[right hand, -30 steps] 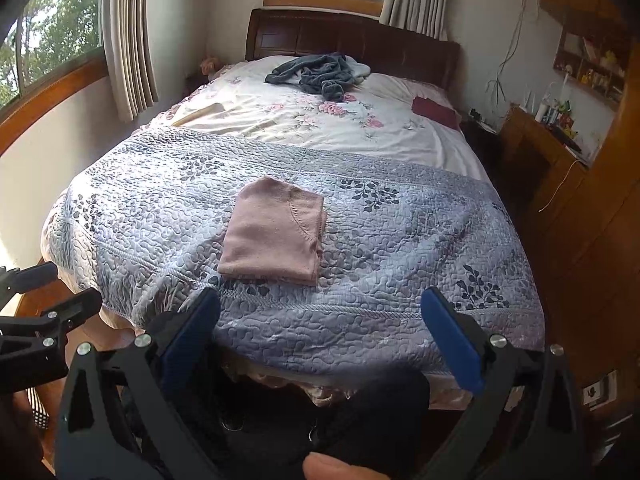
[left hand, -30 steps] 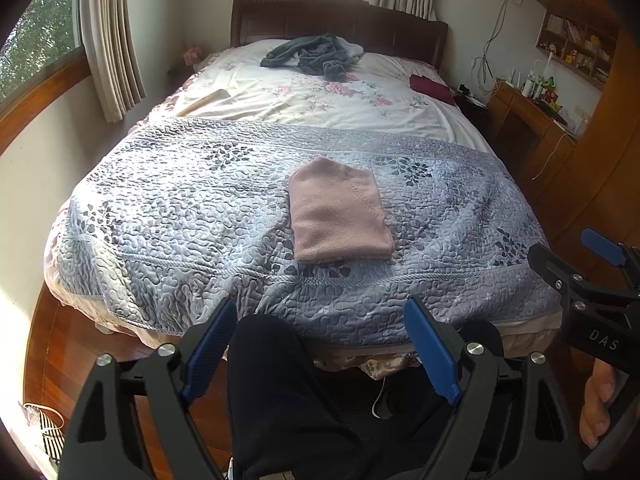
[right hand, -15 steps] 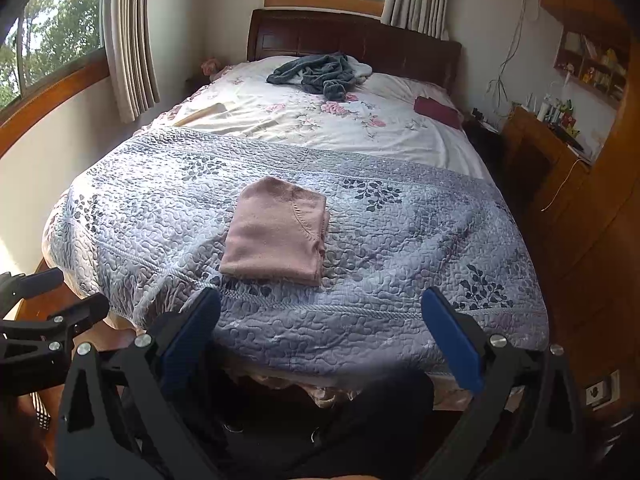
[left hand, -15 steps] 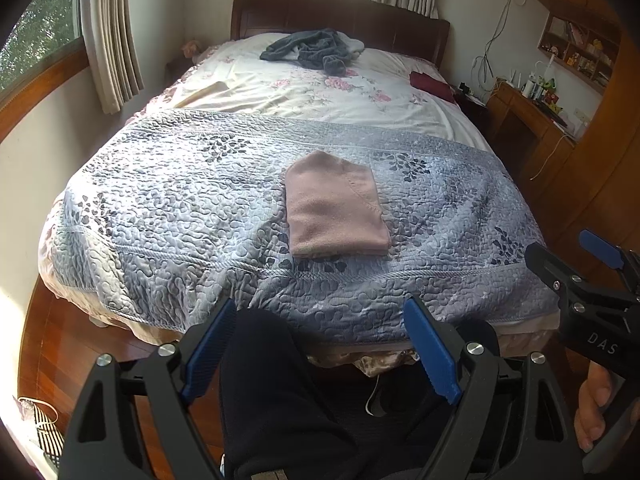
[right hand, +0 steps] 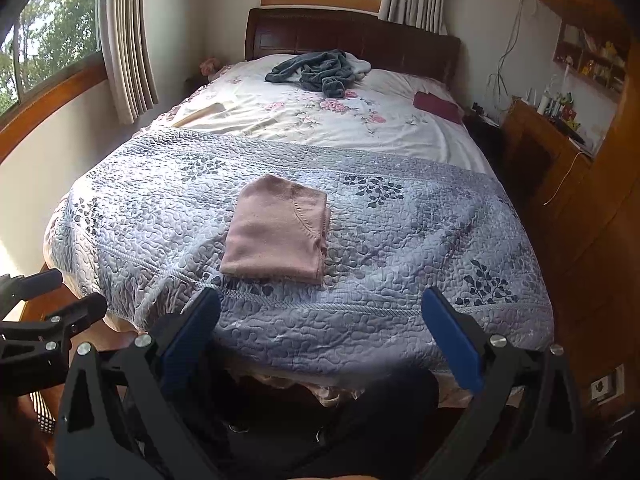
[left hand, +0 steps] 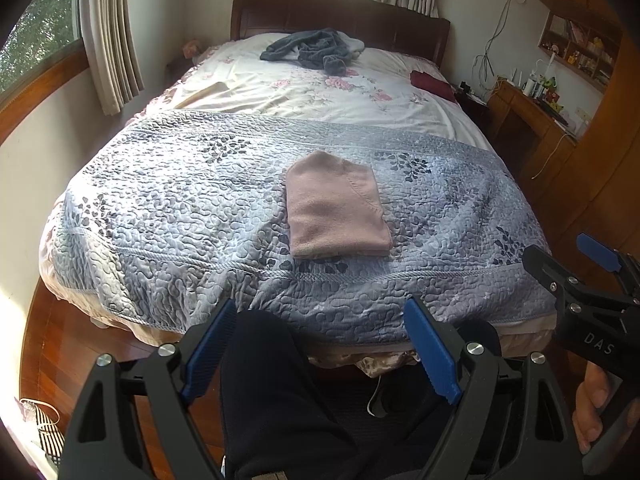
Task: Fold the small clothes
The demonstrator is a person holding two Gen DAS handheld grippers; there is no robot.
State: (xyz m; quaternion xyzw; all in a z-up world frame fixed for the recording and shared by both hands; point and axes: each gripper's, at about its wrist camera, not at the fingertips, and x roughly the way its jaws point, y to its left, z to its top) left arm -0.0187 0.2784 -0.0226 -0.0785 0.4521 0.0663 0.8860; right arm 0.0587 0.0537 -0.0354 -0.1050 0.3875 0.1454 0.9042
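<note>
- Pink garment [left hand: 336, 210] – already folded to a compact rectangle; lies flat on the grey quilted bedspread [left hand: 168, 216], roughly mid-width of the bed, near the foot end; edges look squared, layered side visible on its right in the right wrist view [right hand: 280, 232]
- Left gripper [left hand: 320, 356] – jaws spread wide, nothing between them; held back off the foot of the bed, above the person's dark-clothed leg [left hand: 280, 400]; not touching cloth
- Right gripper [right hand: 320, 336] – jaws likewise released & empty; also back from the bed edge, well apart from the garment; seen from the left wrist cam at far right w/ a hand [left hand: 592, 412] on its handle
- Step in hand, my read: this piece looks finished; both tools stand clear, so prob. the pause between items, or the end of the fold
- Other cloth: grey crumpled clothing [left hand: 312, 50] heaped by the headboard, on the floral sheet [left hand: 320, 96]; dark red folded item [left hand: 432, 82] at the far right edge; both well apart from the pink one
- Next move, as a guess: if more is to be folded, reach far up the bed for the grey heap; needs one gripper to pinch an edge & drag it down to the quilt w/o disturbing the pink stack; can't tell what kind of garment the heap is
</note>
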